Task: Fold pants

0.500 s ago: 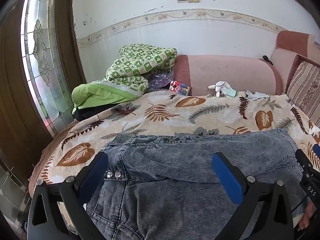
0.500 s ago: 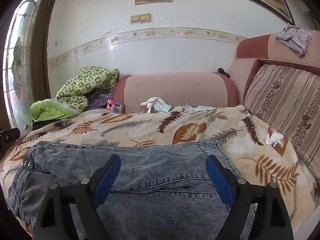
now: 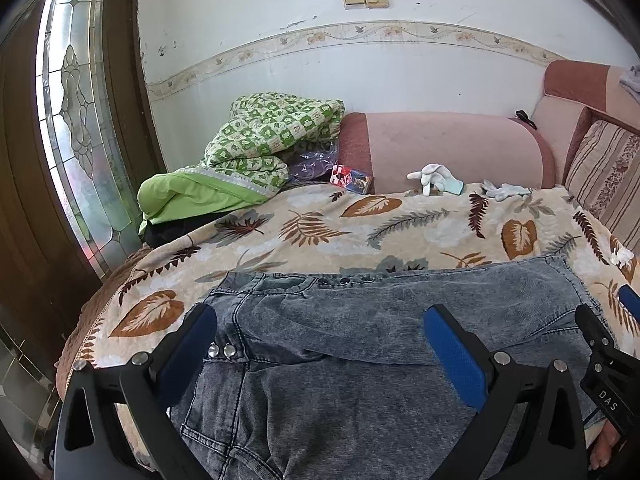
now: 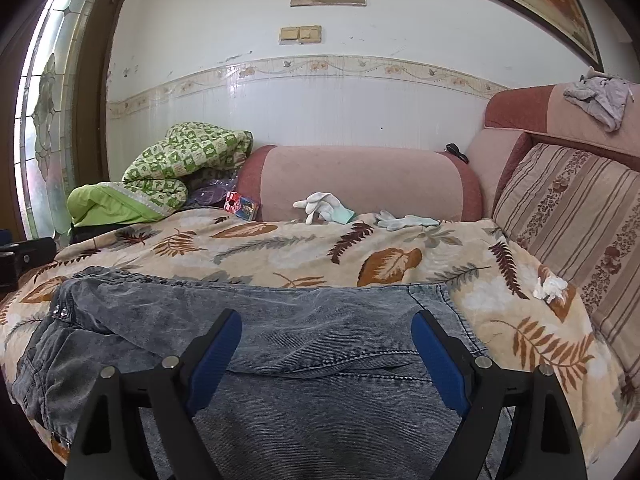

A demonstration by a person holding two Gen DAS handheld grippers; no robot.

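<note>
— One fold looks done? Left view first.
— Partly: pants lie on the sofa cover, upper layer laid over. My left hand-held gripper gapes wide, empty.
— Right view?
— Right hand-held gripper gapes too, holding nothing above the denim. I judge further folds remain.

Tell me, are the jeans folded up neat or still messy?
Still messy. The jeans lie bunched on the leaf blanket, with an uneven flap doubled over and wrinkles near the studs; no tidy fold shows.

Black left gripper and right gripper, blue-padded fingers, silver screws, "DAS" marking.
</note>
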